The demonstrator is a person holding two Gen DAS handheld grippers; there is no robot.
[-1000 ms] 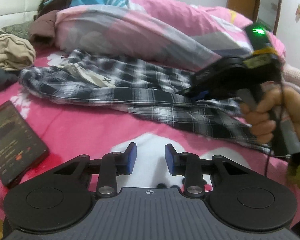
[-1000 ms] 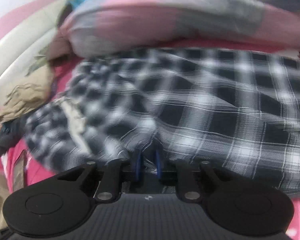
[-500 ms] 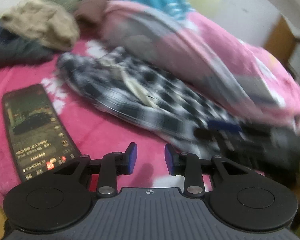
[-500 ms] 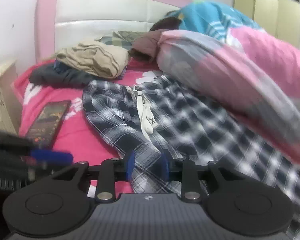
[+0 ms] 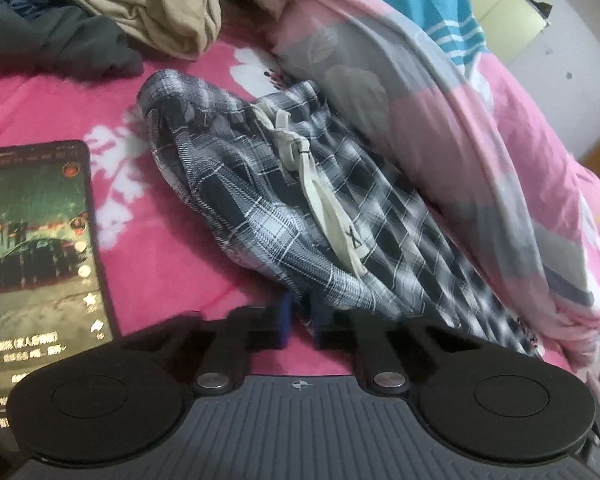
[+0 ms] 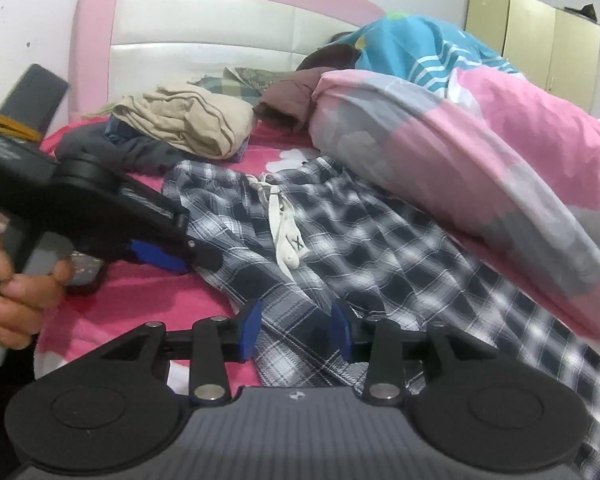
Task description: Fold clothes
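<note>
I'm in a bedroom at home. At twelve o'clock ahead of me rises a padded headboard (image 6: 204, 36), pink around white panels. The bed carries a bright pink flowered sheet (image 6: 148, 304) and, toward two o'clock, a heaped pink and grey quilt (image 6: 480, 168). Loose clothes (image 6: 188, 120) sit piled near the headboard at eleven o'clock. Pale yellow wardrobe doors (image 6: 540, 44) stand against the wall at one o'clock, and a phone (image 5: 36, 248) lies lit on the sheet at nine o'clock.

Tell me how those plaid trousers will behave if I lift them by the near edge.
The plaid trousers lie rumpled, so they are probably limp and will drape. Their drawstring hangs loose and may dangle. The pink duvet seems to overlap one side and might drag.
</note>
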